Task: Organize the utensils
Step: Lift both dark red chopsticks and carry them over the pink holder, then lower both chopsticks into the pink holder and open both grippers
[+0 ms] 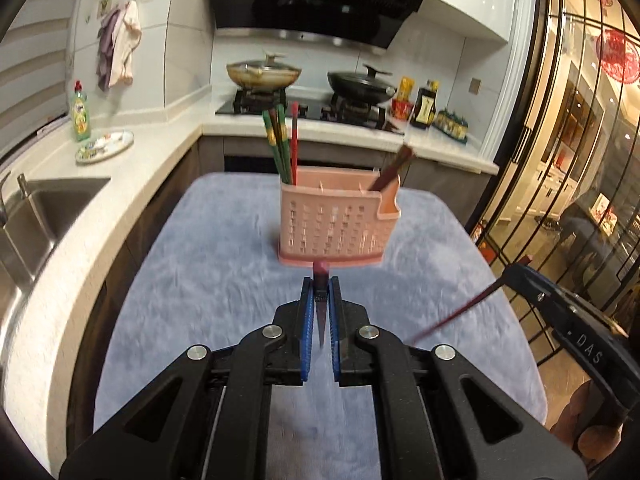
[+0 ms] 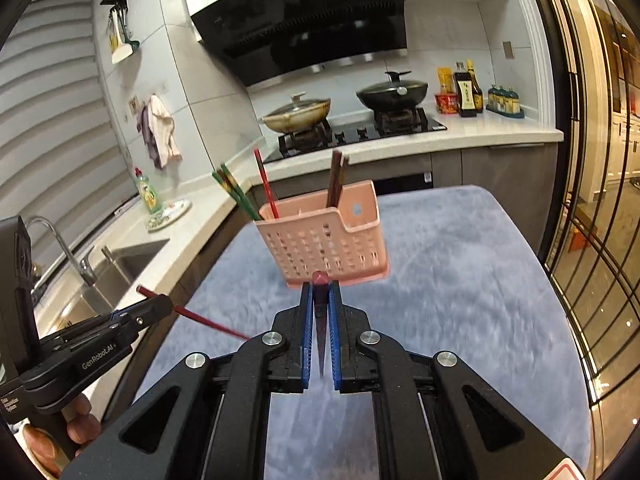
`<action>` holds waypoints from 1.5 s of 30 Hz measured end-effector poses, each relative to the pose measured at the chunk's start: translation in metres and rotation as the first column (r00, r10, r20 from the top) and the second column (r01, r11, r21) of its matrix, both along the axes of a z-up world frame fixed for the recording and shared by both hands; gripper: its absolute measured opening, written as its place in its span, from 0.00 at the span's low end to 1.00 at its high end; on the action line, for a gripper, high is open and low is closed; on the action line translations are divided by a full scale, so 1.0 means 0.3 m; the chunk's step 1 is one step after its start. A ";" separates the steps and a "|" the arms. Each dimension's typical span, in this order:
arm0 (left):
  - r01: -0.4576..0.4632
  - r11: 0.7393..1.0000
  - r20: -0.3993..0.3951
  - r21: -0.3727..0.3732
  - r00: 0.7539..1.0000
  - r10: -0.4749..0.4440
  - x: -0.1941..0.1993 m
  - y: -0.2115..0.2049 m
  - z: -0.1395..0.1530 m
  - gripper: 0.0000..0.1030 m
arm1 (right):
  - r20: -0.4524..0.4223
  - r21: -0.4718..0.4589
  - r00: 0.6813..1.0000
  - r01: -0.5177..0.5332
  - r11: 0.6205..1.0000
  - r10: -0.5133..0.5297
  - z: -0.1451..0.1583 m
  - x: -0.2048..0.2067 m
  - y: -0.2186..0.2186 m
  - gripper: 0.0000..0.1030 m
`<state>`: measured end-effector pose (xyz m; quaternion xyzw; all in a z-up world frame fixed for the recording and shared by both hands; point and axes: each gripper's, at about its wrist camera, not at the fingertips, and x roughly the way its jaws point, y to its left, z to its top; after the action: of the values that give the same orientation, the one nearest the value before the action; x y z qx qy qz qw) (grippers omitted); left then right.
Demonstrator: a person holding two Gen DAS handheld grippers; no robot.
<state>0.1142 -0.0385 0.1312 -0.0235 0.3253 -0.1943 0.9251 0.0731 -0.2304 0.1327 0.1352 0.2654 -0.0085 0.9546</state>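
A pink slotted utensil holder (image 1: 335,227) stands on the blue-grey cloth; it also shows in the right wrist view (image 2: 326,243). It holds green chopsticks (image 1: 276,146), one red chopstick (image 1: 294,142) and dark brown chopsticks (image 1: 394,172). My left gripper (image 1: 321,294) is shut on a dark red chopstick (image 1: 320,308), end-on just before the holder. My right gripper (image 2: 321,296) is shut on another dark red chopstick (image 2: 321,320). Each gripper shows in the other's view, with its chopstick sticking out sideways (image 1: 456,312) (image 2: 212,322).
The cloth-covered table (image 1: 208,272) sits beside a white counter with a sink (image 1: 36,216), a dish soap bottle (image 1: 80,112) and a plate (image 1: 105,146). Behind it is a stove with two lidded pans (image 1: 264,72). A glass partition (image 1: 580,160) is on the right.
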 end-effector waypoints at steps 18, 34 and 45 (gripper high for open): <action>-0.048 0.992 0.242 -0.118 0.967 0.076 0.320 -0.038 0.417 0.07 | 0.232 0.011 0.972 0.016 1.000 -0.018 0.401 0.347 -0.055 0.07; -0.092 0.991 0.201 -0.094 0.973 0.110 0.591 -0.099 0.319 0.07 | 0.158 0.004 0.984 0.080 0.997 -0.080 0.298 0.676 -0.139 0.07; -0.091 0.994 0.106 -0.054 0.990 0.096 0.649 -0.127 0.154 0.07 | 0.040 -0.001 0.998 0.056 0.998 -0.056 0.118 0.742 -0.128 0.07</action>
<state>0.3089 -0.0765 0.1774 -0.0507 0.2682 -0.1595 0.9487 0.2957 -0.2689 0.1682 0.1416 0.2423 -0.0328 0.9593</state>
